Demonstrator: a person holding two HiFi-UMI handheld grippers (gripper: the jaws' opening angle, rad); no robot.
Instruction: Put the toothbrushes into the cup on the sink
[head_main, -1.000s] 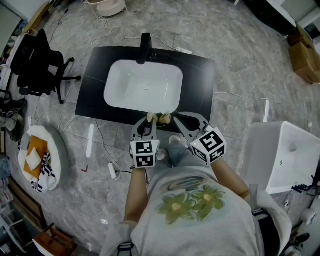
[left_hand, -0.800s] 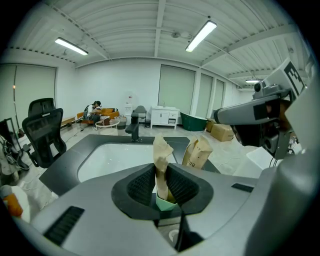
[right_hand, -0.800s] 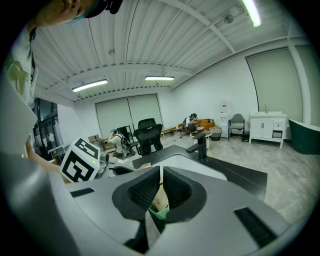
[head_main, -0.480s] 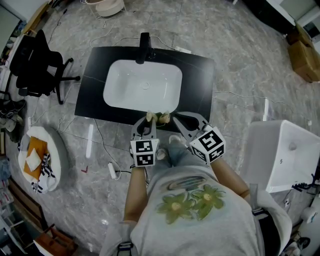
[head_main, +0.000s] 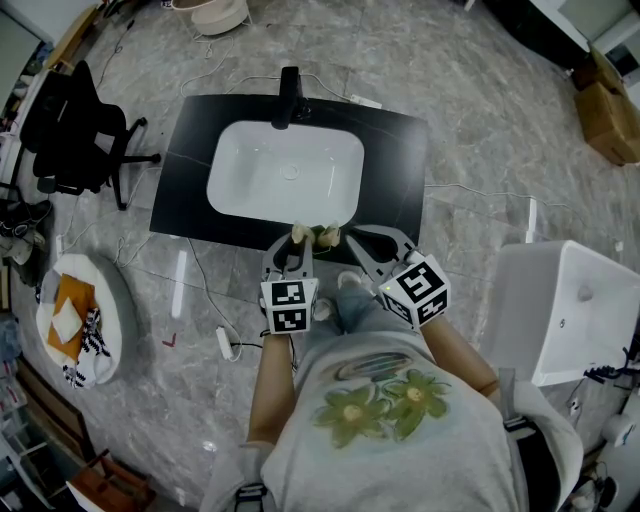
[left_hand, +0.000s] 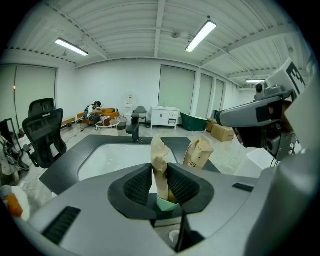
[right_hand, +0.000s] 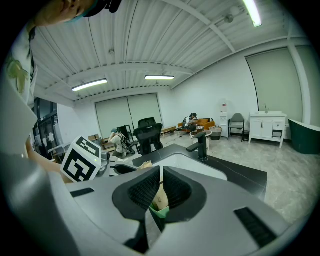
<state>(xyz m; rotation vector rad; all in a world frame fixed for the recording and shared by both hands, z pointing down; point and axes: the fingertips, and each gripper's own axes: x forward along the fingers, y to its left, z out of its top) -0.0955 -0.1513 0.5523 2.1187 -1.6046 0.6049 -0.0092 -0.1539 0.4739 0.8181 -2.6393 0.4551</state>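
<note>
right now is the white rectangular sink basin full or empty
Empty: in the head view the white rectangular sink basin is bare, with only its drain showing.

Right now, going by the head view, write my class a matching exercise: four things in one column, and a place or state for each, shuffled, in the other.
Things:
1. faucet
2. chair
3. left gripper
4. box

Places or states:
a. on the floor, left of the sink
b. jaws shut on a paper packet
c. at the sink's far edge
d. on the floor, far right

Pairs: 1-c, 2-a, 3-b, 4-d.
</note>
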